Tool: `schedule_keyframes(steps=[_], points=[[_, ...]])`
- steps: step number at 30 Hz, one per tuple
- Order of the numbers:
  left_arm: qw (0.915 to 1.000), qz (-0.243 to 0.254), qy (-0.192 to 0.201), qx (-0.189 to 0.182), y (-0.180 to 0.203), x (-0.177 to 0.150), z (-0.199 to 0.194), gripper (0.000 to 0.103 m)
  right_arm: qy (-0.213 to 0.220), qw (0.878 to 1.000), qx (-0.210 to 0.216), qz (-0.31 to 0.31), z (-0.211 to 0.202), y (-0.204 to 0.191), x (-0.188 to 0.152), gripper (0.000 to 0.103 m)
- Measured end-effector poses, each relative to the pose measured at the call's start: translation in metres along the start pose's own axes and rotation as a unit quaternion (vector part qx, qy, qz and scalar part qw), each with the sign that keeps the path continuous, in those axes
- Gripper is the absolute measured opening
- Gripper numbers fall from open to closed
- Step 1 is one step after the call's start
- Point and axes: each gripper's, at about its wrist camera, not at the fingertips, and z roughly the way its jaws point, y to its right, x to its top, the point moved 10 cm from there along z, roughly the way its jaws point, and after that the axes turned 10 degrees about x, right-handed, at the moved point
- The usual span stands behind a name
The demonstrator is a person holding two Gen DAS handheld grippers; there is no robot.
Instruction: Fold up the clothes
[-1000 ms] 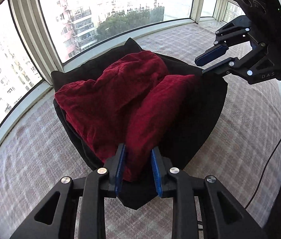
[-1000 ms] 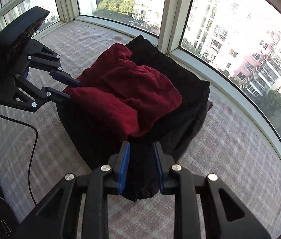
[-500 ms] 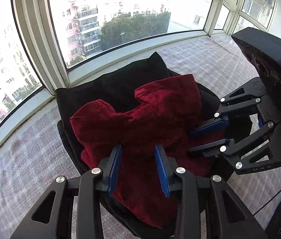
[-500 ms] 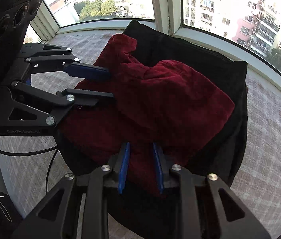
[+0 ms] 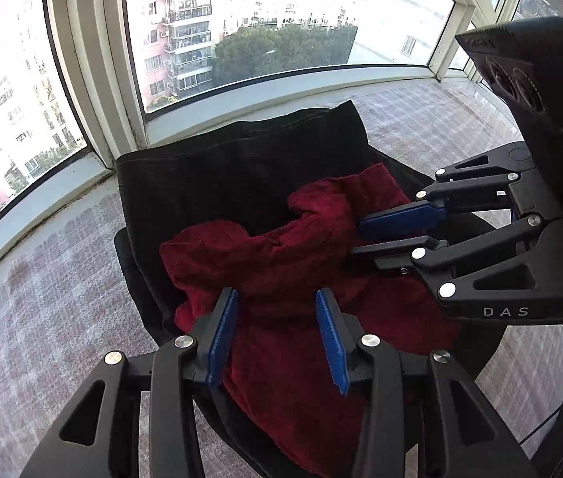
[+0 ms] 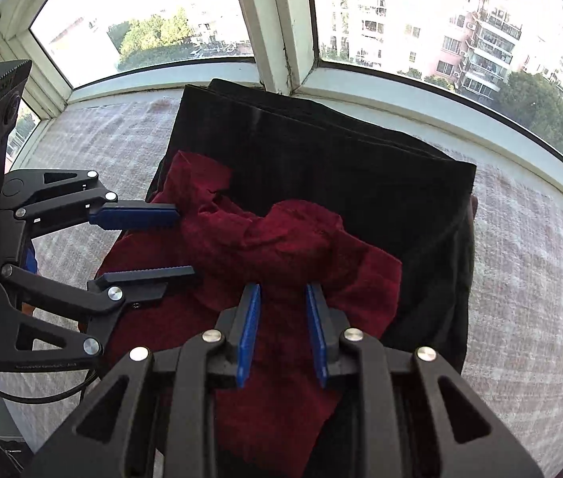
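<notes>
A crumpled red garment (image 5: pixel 281 279) lies on a black cloth (image 5: pixel 221 175) spread over the checked desk (image 5: pixel 42 298) by the window (image 5: pixel 241 28). The left tongs (image 5: pixel 277 334) hang open above it. The right tongs (image 5: pixel 395 231), jaws apart, reach in from the right, tips at the garment's edge.

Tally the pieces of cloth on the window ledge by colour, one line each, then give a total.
Dark red garment: 1, crumpled, lying on top of the black one.
Black garment: 1, spread underneath, its layered edges by the window frame.
Total: 2
</notes>
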Motion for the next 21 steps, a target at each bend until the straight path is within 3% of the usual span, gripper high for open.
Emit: schedule_keyframes(steps=[3, 6, 8, 12, 14, 17, 19, 20, 21], points=[[0.9991, -0.032, 0.026, -0.005, -0.011, 0.001, -0.034, 0.039, 0.040, 0.999, -0.002, 0.022, -0.035, -0.004, 0.003, 0.024], [0.9985, -0.033, 0.039, -0.020, -0.005, -0.016, -0.057, 0.039, 0.054, 0.999, 0.000, 0.009, -0.059, -0.024, -0.011, 0.024], [0.9984, -0.029, 0.039, -0.029, 0.002, -0.030, -0.065, 0.042, 0.043, 0.999, -0.007, -0.002, -0.057, -0.037, -0.031, 0.024], [0.9994, -0.027, -0.020, -0.013, 0.011, -0.063, -0.029, 0.043, -0.027, 0.999, -0.035, 0.012, -0.016, -0.034, -0.064, 0.024], [0.9979, -0.060, -0.019, -0.015, 0.008, -0.069, -0.039, 0.042, 0.001, 0.998, -0.051, 0.024, -0.034, -0.040, -0.064, 0.024], [0.9963, -0.080, 0.030, 0.012, 0.004, -0.075, -0.095, 0.043, 0.048, 0.995, -0.085, 0.033, -0.074, -0.056, -0.065, 0.025], [0.9935, -0.089, 0.059, 0.039, 0.001, -0.083, -0.133, 0.052, 0.080, 0.992, -0.091, 0.035, -0.101, -0.077, -0.071, 0.039], [0.9914, -0.094, 0.075, 0.051, -0.001, -0.089, -0.152, 0.057, 0.094, 0.991, -0.091, 0.036, -0.112, -0.089, -0.076, 0.052], [0.9890, -0.098, 0.091, 0.062, -0.002, -0.096, -0.172, 0.061, 0.106, 0.990, -0.090, 0.036, -0.122, -0.102, -0.081, 0.054]])
